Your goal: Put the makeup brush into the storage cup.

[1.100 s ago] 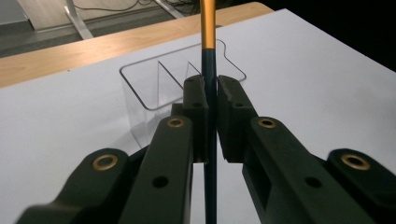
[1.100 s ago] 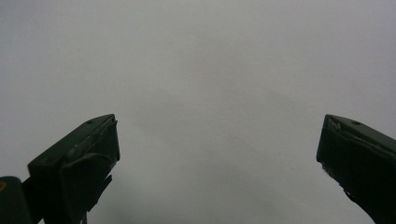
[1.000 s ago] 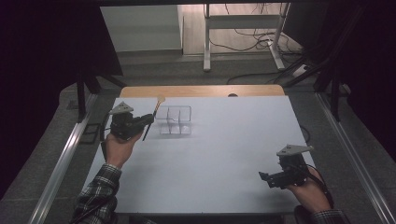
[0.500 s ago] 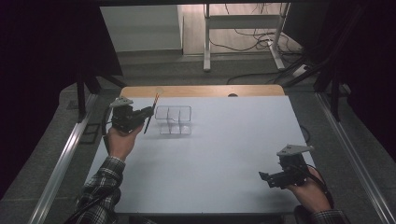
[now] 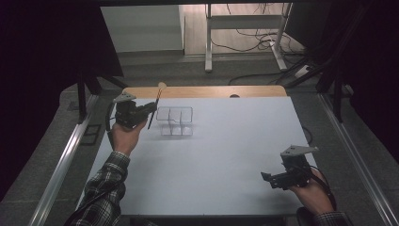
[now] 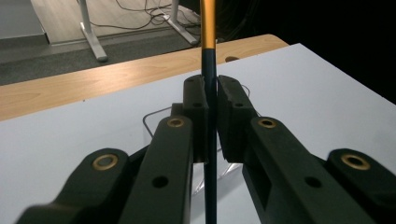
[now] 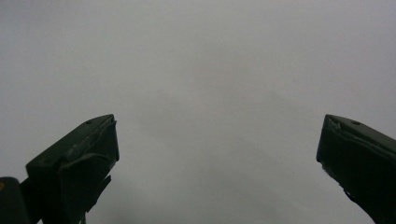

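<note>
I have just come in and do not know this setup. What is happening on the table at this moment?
A person works at a white table with a gripper in each hand. The left gripper is shut on a thin stick, dark in its lower part and orange above, and holds it raised just left of a clear divided container near the far edge. The stick is not in the container yet. The right gripper rests open near the near right corner, with nothing between its jaws.

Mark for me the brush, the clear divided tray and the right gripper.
brush (image 6: 211, 93): left gripper view, dark handle between the closed pads.
clear divided tray (image 5: 175, 108): high view, far rim.
right gripper (image 5: 264, 176): high view, midway between its open fingertips.
</note>
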